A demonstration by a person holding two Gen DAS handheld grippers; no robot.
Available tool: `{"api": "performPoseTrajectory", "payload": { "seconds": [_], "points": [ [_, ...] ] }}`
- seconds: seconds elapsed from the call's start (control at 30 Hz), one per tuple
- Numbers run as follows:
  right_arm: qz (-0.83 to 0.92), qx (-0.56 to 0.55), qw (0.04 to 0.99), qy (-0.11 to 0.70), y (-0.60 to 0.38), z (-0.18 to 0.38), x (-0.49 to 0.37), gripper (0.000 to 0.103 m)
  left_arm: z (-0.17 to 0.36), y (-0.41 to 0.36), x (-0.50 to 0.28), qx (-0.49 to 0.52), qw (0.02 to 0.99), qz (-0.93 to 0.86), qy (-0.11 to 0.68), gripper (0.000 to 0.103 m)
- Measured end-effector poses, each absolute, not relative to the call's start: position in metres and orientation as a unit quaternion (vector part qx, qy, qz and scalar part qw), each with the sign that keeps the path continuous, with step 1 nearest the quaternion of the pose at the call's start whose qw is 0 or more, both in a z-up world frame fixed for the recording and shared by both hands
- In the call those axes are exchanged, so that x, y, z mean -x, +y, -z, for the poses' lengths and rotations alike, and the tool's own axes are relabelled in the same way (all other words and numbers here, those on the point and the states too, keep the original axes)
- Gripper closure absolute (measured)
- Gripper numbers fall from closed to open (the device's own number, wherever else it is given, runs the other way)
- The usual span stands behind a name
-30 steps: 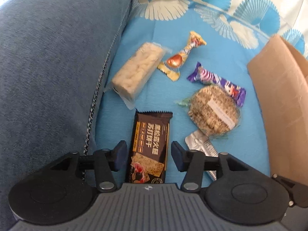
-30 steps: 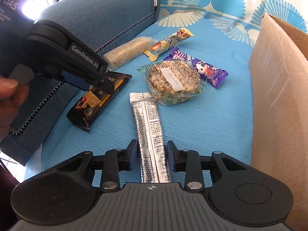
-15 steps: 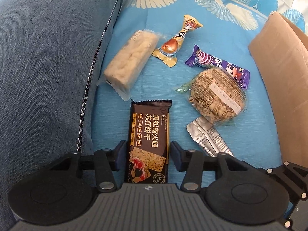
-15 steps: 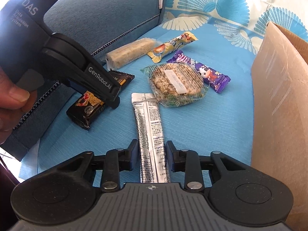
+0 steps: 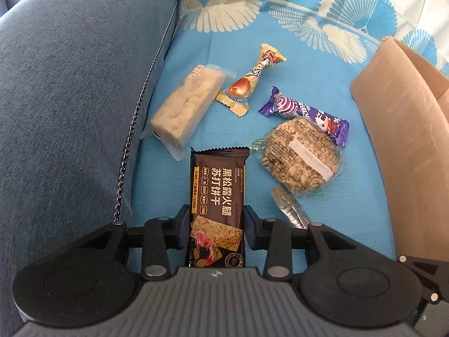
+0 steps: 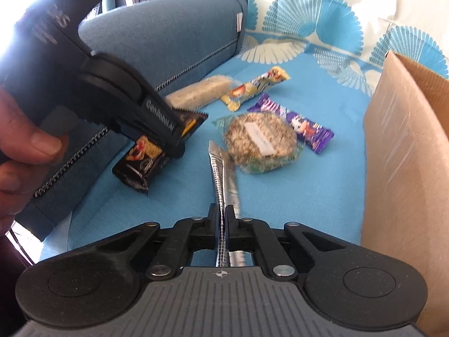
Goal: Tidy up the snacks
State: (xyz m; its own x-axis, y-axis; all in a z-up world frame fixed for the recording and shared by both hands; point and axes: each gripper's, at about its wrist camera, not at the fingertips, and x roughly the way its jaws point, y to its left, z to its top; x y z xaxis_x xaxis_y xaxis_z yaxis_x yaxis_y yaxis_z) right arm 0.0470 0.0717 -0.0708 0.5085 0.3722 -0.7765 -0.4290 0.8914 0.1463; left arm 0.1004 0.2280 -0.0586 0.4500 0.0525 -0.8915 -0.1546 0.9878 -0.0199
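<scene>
Left wrist view: the left gripper (image 5: 216, 223) has its jaws closing around the black cracker packet (image 5: 217, 196), pads touching its long edges, on the blue patterned cloth (image 5: 322, 56). Beyond lie a pale rice bar (image 5: 185, 106), a gold candy (image 5: 248, 84), a purple candy (image 5: 306, 112) and a round cereal cake (image 5: 301, 157), with a cardboard box (image 5: 404, 129) to the right. In the right wrist view, the right gripper (image 6: 222, 221) is clamped on a silver sachet (image 6: 224, 174), which is folded lengthwise.

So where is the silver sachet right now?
The silver sachet is pinched edge-on in the right gripper, low centre in the right wrist view, its far end beside the round seed cracker.
</scene>
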Motion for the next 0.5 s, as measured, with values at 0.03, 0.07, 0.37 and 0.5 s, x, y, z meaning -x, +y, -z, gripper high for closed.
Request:
{"api": "performPoseTrajectory", "payload": {
  "seconds": [0.03, 0.07, 0.37, 0.5],
  "points": [
    [-0.229, 0.036, 0.868, 0.439, 0.073, 0.071, -0.046, 0.096, 0.058, 0.228, -0.1, 0.048, 0.851, -0.06, 0.52, 0.06],
    [-0.228, 0.037, 0.867, 0.442, 0.074, 0.072, -0.046, 0.091, 0.057, 0.228, -0.099, 0.049, 0.851, -0.06, 0.519, 0.06],
    [-0.2, 0.017, 0.859, 0.47, 0.072, 0.086, -0.057, 0.049, 0.057, 0.232, -0.097, 0.051, 0.848, -0.059, 0.524, 0.06],
    [-0.206, 0.015, 0.862, 0.463, 0.075, 0.089, -0.058, 0.063, 0.059, 0.231, -0.099, 0.049, 0.847, -0.057, 0.526, 0.06]
  ]
}}
